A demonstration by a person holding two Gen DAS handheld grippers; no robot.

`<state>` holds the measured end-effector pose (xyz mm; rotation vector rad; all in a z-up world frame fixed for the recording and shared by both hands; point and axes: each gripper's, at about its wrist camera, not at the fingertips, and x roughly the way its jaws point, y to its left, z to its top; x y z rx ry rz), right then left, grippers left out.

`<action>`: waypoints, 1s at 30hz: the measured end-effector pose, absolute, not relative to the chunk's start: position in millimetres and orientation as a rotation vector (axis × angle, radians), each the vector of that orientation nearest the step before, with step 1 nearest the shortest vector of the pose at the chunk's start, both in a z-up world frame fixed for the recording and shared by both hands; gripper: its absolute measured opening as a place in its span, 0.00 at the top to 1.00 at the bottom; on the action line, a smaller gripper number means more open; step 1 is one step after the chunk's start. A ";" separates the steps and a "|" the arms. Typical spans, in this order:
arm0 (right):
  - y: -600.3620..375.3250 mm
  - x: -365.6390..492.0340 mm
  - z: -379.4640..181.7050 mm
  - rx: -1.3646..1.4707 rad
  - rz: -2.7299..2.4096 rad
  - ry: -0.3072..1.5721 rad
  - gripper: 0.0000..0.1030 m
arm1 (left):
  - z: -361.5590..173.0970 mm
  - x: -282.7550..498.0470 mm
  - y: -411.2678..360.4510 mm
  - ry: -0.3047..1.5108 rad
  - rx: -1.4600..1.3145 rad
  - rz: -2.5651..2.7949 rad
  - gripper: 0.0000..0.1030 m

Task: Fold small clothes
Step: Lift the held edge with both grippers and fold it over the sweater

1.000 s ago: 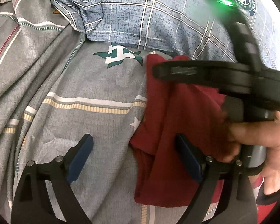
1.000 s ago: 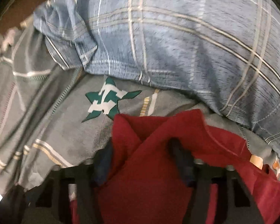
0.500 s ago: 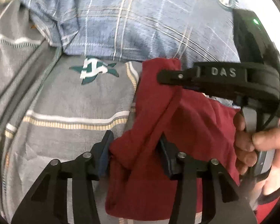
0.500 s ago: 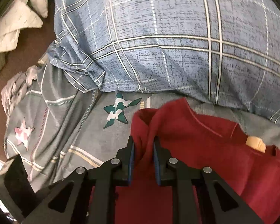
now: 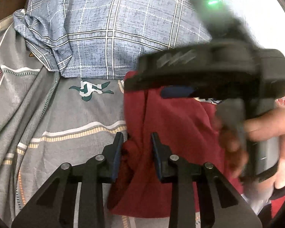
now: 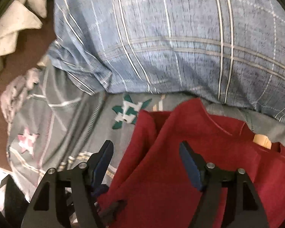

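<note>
Item: one small red garment [image 5: 172, 125], soft knit by its look — judged light, limp and prone to slump; it should bunch under any pinch, so the sound places to take hold are a hem or a folded edge, never the loose middle. Location: lying on a grey patterned bedsheet [image 5: 53, 114], just below a blue plaid pillow [image 5: 108, 28], its left edge gathered into a raised ridge. Left gripper [image 5: 136, 152]: jaws narrow and closing, the ridge of red cloth bunched between the blue pads and seemingly pressed by both. Right gripper [image 6: 146, 163]: jaws wide and opening, the left fold of the garment lying between them with neither pad pressing it — released, by the look of it. In the left view the right gripper hangs above the garment's far side, held by a hand [image 5: 266, 133].
</note>
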<state>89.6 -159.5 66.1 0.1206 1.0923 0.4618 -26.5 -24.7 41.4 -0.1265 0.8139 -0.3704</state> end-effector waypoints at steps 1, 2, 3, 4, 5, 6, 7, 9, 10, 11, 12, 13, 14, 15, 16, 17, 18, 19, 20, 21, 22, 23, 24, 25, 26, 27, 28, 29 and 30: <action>-154.7 92.1 59.9 0.092 0.447 1.109 0.31 | 41.8 -27.7 -24.5 0.812 -0.125 -0.374 0.74; -148.7 95.1 51.4 0.052 0.432 1.120 0.35 | 42.3 -28.8 -24.8 0.810 -0.120 -0.381 0.74; -148.0 95.7 46.7 0.042 0.428 1.121 0.58 | 42.5 -29.4 -25.3 0.811 -0.110 -0.390 0.74; -148.4 96.0 42.7 0.043 0.426 1.117 0.75 | 42.0 -28.1 -25.8 0.811 -0.098 -0.395 0.74; -151.6 94.5 41.4 0.055 0.429 1.102 0.76 | 43.7 -29.4 -25.3 0.811 -0.080 -0.398 0.72; -156.4 90.9 43.4 0.074 0.444 1.078 0.81 | 45.8 -30.4 -23.3 0.808 -0.074 -0.396 0.63; -161.7 86.8 46.7 0.085 0.455 1.056 0.83 | 48.0 -32.0 -20.2 0.799 -0.076 -0.400 0.47; -180.5 77.2 55.9 0.148 0.471 1.009 0.84 | 56.0 -39.2 -13.0 0.753 -0.080 -0.395 0.32; -193.6 72.5 61.5 0.195 0.474 0.990 0.84 | 59.8 -42.7 -10.0 0.729 -0.087 -0.396 0.30; -200.1 69.6 65.1 0.214 0.474 0.977 0.84 | 63.5 -45.9 -8.0 0.709 -0.100 -0.409 0.26; -209.8 65.0 69.8 0.239 0.477 0.957 0.84 | 65.2 -47.1 -7.8 0.700 -0.112 -0.422 0.21; -214.8 62.4 73.3 0.254 0.478 0.949 0.84 | 65.8 -47.1 -9.2 0.694 -0.119 -0.436 0.20; -220.0 59.7 76.0 0.272 0.482 0.943 0.84 | 65.2 -47.9 -14.0 0.691 -0.110 -0.447 0.20; -223.8 57.7 77.7 0.288 0.491 0.937 0.84 | 64.1 -47.1 -18.3 0.693 -0.095 -0.448 0.20; -225.2 56.7 78.6 0.295 0.497 0.936 0.84 | 61.7 -46.4 -25.0 0.696 -0.063 -0.446 0.20; -227.4 55.7 79.8 0.301 0.500 0.936 0.84 | 58.4 -45.4 -32.4 0.701 -0.027 -0.442 0.20; -228.3 55.1 80.3 0.305 0.504 0.937 0.84 | 55.4 -45.1 -38.7 0.709 0.007 -0.438 0.20; -227.9 55.1 80.7 0.304 0.506 0.937 0.84 | 52.4 -45.1 -44.4 0.719 0.037 -0.437 0.20; -227.9 54.8 80.9 0.304 0.507 0.937 0.84 | 49.1 -45.3 -50.2 0.731 0.066 -0.438 0.20; -227.1 55.1 80.6 0.305 0.508 0.937 0.84 | 46.5 -45.7 -54.0 0.736 0.081 -0.439 0.20; -226.3 55.5 79.7 0.306 0.511 0.939 0.84 | 45.0 -46.1 -54.9 0.736 0.082 -0.440 0.20; -226.3 56.3 79.5 0.306 0.513 0.941 0.84 | 43.7 -45.0 -55.1 0.737 0.072 -0.443 0.20; -225.9 57.2 78.8 0.303 0.514 0.944 0.84 | 43.4 -44.1 -54.4 0.742 0.049 -0.452 0.28; -225.5 57.9 78.1 0.300 0.515 0.946 0.84 | 43.5 -42.5 -52.4 0.750 0.016 -0.465 0.54; -224.9 59.4 77.3 0.299 0.517 0.949 0.84 | 42.7 -39.6 -50.6 0.771 -0.014 -0.471 0.65; -223.6 58.9 76.2 0.298 0.515 0.949 0.84 | 41.8 -36.9 -48.8 0.785 -0.030 -0.462 0.70; -223.2 59.7 75.2 0.298 0.512 0.951 0.84 | 41.1 -35.2 -47.8 0.786 -0.040 -0.461 0.73; -223.6 60.1 74.7 0.300 0.511 0.953 0.84 | 41.1 -34.3 -45.7 0.792 -0.060 -0.464 0.75; -224.2 60.0 74.3 0.300 0.511 0.953 0.84 | 42.1 -35.3 -44.9 0.796 -0.075 -0.464 0.77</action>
